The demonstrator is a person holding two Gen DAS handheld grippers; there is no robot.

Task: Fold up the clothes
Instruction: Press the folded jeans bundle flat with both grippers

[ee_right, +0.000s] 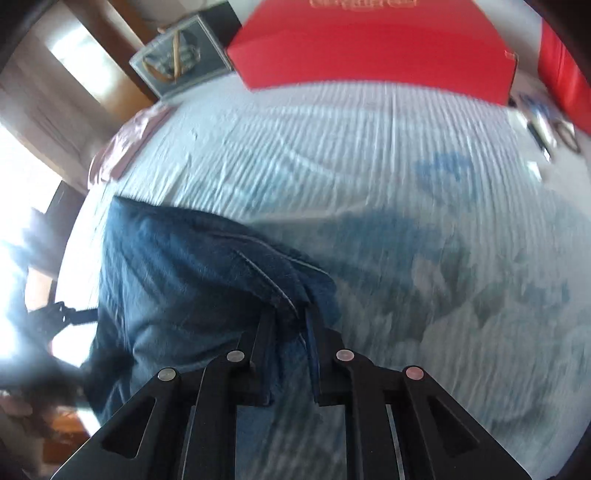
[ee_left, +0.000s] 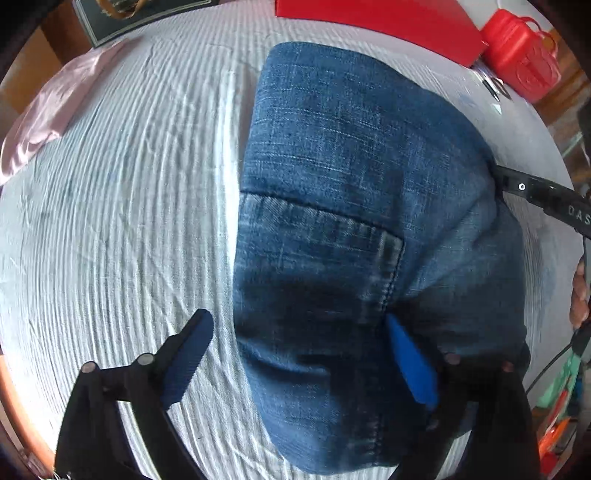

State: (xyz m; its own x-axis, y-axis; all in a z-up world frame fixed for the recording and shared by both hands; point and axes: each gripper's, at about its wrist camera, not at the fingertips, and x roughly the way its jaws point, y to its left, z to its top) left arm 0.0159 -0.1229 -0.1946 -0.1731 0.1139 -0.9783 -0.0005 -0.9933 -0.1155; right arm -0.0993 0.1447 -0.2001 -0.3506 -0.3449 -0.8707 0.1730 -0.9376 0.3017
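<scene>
In the left wrist view, the jeans lie folded on a bench covered by a white ribbed cloth, reaching from the near edge toward the far edge, right of the middle. A seam and a hem run across the denim about halfway along. The left gripper stands wide apart: one blue-padded finger rests over the cloth just beside the jeans' left border, the other over the denim itself, and nothing is pinched between them. At the right border of the jeans the black tip of the right gripper touches the denim. A pink garment lies at the far left edge of the bench, a red box and a red bottle at the far right corner, and a dark framed box at the far left corner.

In the right wrist view, which is blurred, the jeans fill the left near part of the bench. The right gripper is narrowed, its two black fingers clamped on a raised fold of denim at the jeans' right border. Bluish stains mark the white cloth to the right. The red box stands along the far edge, the dark framed box at its left, and the pink garment at the left edge.
</scene>
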